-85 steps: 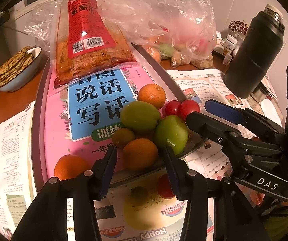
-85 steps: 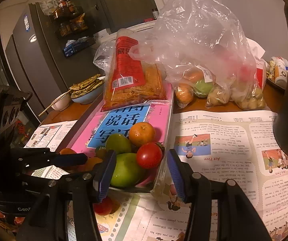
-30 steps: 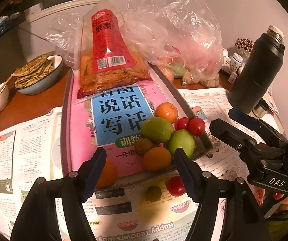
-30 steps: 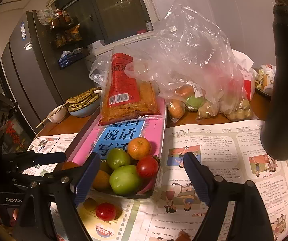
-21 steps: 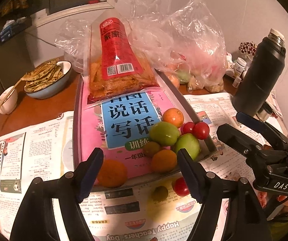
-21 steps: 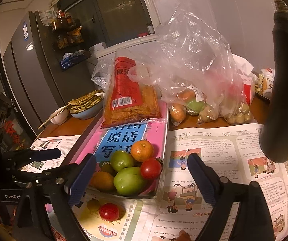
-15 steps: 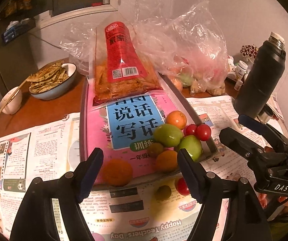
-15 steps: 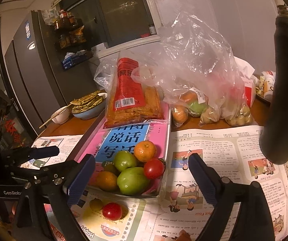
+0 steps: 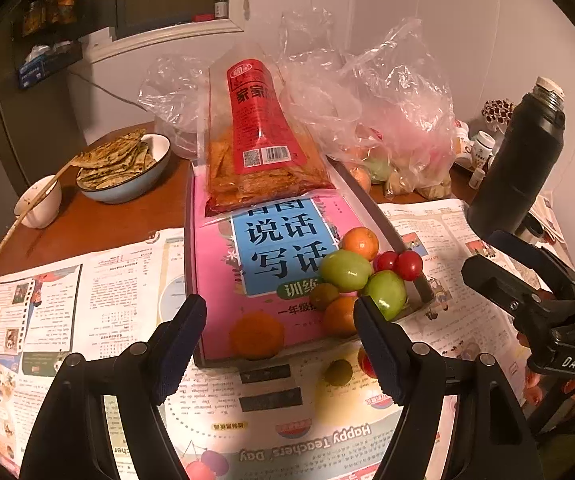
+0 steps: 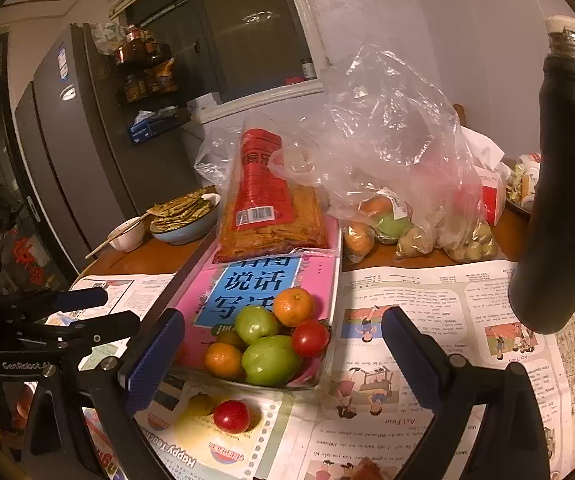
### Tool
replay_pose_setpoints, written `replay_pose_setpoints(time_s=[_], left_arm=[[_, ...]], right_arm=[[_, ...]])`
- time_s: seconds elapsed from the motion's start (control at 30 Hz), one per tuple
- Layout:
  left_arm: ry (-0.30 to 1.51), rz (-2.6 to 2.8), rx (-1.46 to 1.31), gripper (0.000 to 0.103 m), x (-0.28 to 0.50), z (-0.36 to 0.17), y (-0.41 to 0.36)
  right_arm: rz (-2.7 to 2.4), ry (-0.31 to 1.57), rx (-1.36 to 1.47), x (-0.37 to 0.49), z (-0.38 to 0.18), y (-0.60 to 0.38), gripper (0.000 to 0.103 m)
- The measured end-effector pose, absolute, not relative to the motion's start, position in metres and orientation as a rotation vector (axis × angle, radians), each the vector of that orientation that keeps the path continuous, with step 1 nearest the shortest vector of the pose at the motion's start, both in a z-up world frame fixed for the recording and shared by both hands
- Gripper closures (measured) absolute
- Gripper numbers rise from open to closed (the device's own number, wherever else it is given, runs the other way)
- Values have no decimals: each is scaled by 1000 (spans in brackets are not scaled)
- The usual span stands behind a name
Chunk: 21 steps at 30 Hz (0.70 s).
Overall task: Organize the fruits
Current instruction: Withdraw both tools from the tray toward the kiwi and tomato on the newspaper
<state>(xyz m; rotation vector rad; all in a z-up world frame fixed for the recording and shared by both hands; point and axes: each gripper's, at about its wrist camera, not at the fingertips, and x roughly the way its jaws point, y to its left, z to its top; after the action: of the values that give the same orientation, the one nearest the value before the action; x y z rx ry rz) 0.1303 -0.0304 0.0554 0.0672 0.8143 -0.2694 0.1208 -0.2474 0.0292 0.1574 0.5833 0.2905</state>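
I read the tray [image 9: 383,216] as the place where the fruit is being gathered: most of it sits bunched in the tray's near right corner on top of the pink workbook [image 9: 223,280], which seems to be there only as a liner, with the snack bag [image 9: 263,148] propped at the far end out of the way. In that cluster I see two green fruits [image 10: 269,359], oranges [image 10: 293,306] and cherry tomatoes [image 9: 409,265], all touching one another, and one more orange [image 9: 256,336] lying alone near the tray's front edge. Two pieces are not in yet: a red tomato [image 10: 231,416] and a small yellow-green fruit [image 10: 200,404] rest side by side on the newspaper [image 10: 427,300], just in front of the tray. I hold both grippers back and raised, which I judge to be a survey pause before the next pick. The left gripper [image 9: 279,340] has its jaws spread wide with nothing between them, and the lone orange sits in line with the gap. The right gripper [image 10: 283,352] is likewise spread wide and empty; the cluster shows through its gap, while the stray tomato lies below and nearer, toward its left finger.
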Motion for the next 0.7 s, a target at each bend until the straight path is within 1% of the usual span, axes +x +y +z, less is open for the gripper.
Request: replay_pose_setpoints(time_s=[0.37,0.7], left_arm=[[817,-283,79,26,117,55,-29],[847,-305,93,26,106,46,-26]], right_arm=[[316,598,83,101,24,-231,4],[328,665,0,92,0,-215,4]])
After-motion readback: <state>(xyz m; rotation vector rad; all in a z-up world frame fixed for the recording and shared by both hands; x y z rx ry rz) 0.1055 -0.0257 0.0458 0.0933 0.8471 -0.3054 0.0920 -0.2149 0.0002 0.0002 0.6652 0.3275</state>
